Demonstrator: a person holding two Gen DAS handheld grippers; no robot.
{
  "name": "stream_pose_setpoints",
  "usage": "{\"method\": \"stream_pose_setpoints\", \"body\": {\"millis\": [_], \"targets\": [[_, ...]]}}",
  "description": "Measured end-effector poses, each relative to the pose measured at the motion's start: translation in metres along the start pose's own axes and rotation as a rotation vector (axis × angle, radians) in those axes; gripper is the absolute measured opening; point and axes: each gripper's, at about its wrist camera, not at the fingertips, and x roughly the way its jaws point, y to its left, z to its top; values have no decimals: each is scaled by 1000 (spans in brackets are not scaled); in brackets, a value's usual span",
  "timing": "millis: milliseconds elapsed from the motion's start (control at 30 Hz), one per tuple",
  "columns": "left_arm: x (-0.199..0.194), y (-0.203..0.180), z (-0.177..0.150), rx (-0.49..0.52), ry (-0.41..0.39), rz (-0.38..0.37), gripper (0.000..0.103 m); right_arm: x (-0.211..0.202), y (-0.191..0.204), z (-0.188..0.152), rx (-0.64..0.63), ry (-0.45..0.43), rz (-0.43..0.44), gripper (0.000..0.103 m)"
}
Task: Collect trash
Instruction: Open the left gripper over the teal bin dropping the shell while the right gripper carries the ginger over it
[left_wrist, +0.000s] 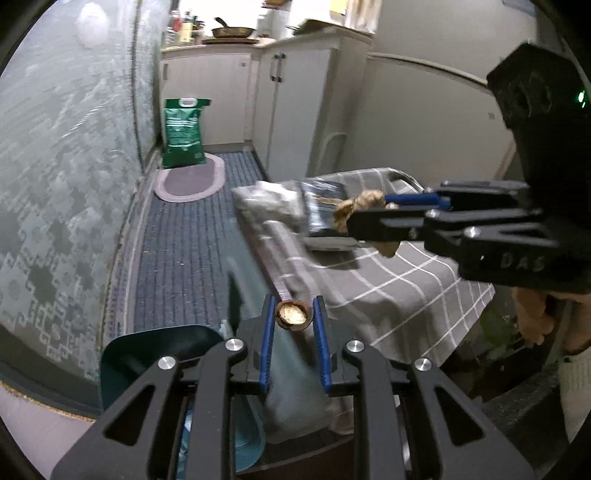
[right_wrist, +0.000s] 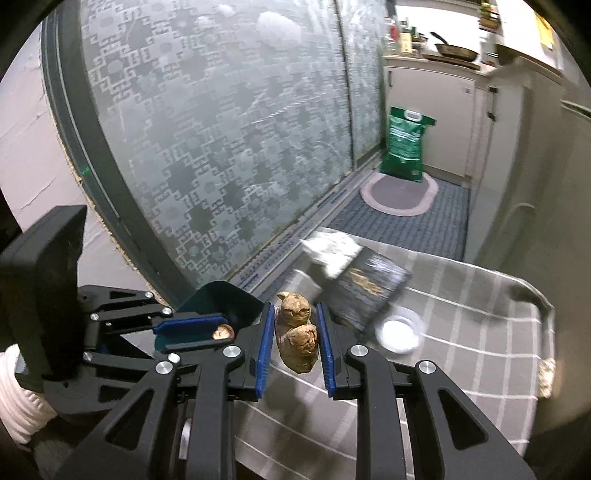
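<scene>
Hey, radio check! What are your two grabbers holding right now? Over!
Left gripper shut on walnut shell. Right gripper shut on peanut shell. Bin close, nothing blocking.

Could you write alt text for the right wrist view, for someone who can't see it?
The right gripper pinches a crumpled brown paper wad above a grey checked tablecloth. Beside it, the left gripper holds a walnut shell near a teal bin.

Tablecloth (right_wrist: 461, 332): grey, white grid lines. Nutshell (left_wrist: 291, 314) in left tool (left_wrist: 293, 321): brown rim, pale yellow inside. Crumpled wad (right_wrist: 297, 332) in right tool (right_wrist: 295, 332): tan-brown, probably paper; blurred. Tool pads blue, frames black. Bin (left_wrist: 147, 354): teal. Packet (right_wrist: 369, 291): black, gold print. Sack (left_wrist: 183, 133): green, white print. Floor mat (left_wrist: 184, 240): blue-grey ribbed. Sliding door (right_wrist: 221, 147): frosted grey geometric pattern.
</scene>
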Motion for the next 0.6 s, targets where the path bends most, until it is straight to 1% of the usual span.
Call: {"method": "stream_pose_setpoints", "body": {"millis": [167,267,367,600], "targets": [[-15,37,-12,-63,-12,48,22,22,22,8,-25,22,26,23],[-8,61,-22,-107,23,88,22,34,34,13,-39,34,43,23],[1,79,-33,-134,61,107,22,43,45,17,-53,39,56,23],[28,98,-50,-146,132,131,22,63,65,23,-74,62,75,23]]}}
